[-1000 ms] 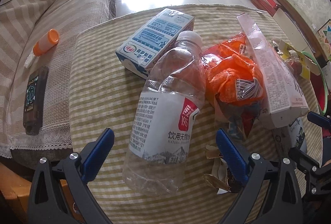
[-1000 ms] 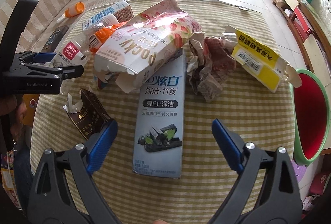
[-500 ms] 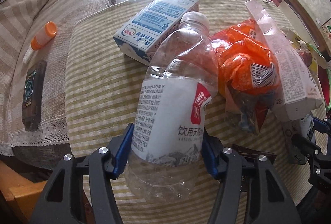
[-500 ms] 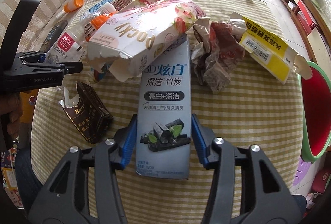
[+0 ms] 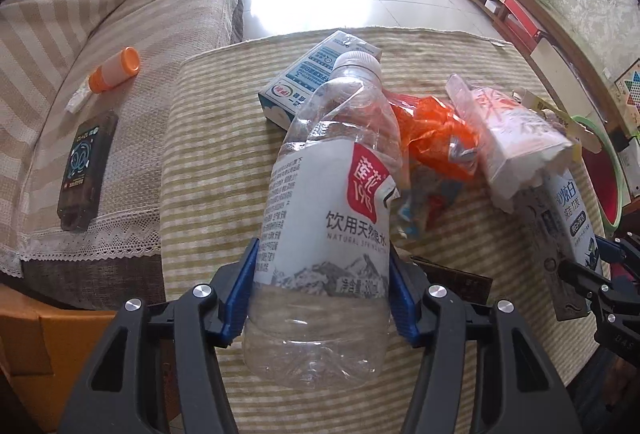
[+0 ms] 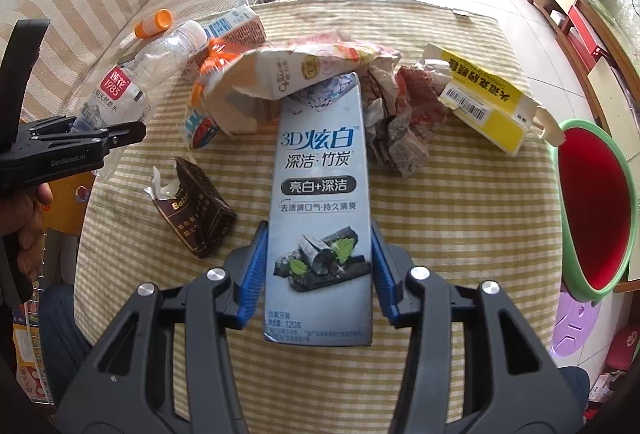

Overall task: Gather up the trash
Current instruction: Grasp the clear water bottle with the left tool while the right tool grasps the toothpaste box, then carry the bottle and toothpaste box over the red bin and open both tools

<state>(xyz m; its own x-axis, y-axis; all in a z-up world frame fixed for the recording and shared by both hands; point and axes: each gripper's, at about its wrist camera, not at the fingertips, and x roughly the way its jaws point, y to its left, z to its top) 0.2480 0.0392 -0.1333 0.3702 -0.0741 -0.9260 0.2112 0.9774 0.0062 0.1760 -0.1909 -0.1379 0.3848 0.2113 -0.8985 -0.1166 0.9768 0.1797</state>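
An empty clear water bottle with a red-and-white label is tilted up off the striped tablecloth. My left gripper grips its lower body, jaws still closing, blue pads pressed on both sides. The bottle also shows in the right wrist view, at far left. A grey toothpaste box lies lengthwise between the blue pads of my right gripper, which is shut on its near half. The box's far end reaches under a torn snack box.
On the cloth lie an orange wrapper, a blue-white carton, a brown pack, crumpled paper and a yellow box. A red bin with a green rim stands at the right edge. A sofa is left.
Both grippers went from wide open to closed: the left on the bottle, the right on the toothpaste box. The bottle has since tilted up and risen a little.
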